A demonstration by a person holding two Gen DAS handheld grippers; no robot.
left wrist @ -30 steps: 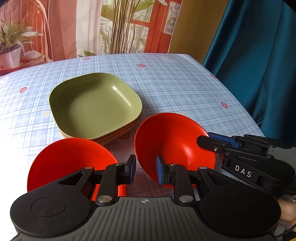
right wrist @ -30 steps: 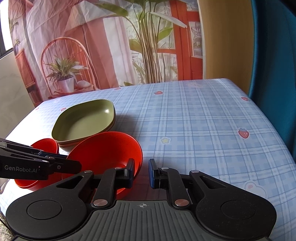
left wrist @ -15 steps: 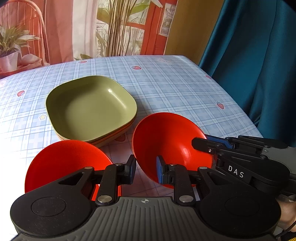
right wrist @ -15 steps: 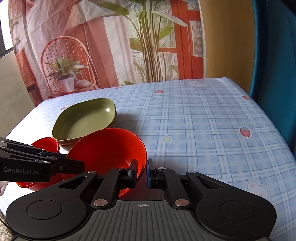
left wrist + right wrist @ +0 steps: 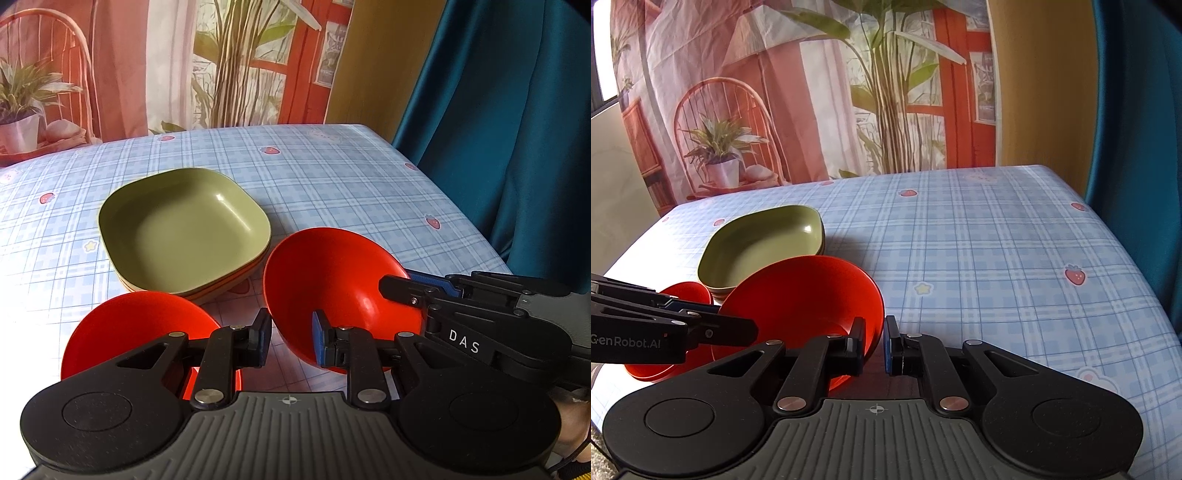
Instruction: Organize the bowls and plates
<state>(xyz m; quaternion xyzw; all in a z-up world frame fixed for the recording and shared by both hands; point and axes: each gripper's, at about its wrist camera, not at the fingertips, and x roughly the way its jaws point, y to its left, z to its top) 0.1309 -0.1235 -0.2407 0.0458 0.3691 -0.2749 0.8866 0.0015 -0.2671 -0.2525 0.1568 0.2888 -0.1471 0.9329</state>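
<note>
Right now both tools are on the larger red bowl [image 5: 332, 273], which sits toward the near side of the desk [image 5: 332, 177], a little right of the middle. The left tool [image 5: 291, 341] is narrowed onto the bowl's near-left wall, with one blue pad inside the bowl and the other outside it. The right tool [image 5: 874, 345] is pressed together on the opposite side of the rim, again with one pad inside and one outside (the gap there is very slim).

Just left of this bowl, and apart from it, the smaller red bowl [image 5: 140, 321] stands upright on the checked cloth at the near-left. Beyond the two bowls lies the green plate [image 5: 181, 229], squarish with rounded corners, on top of a low stack; an orange edge peeks out beneath it. The stack's near-right corner comes close to the larger bowl's far-left rim. A teal curtain [image 5: 517, 129] hangs past the desk's right edge.
</note>
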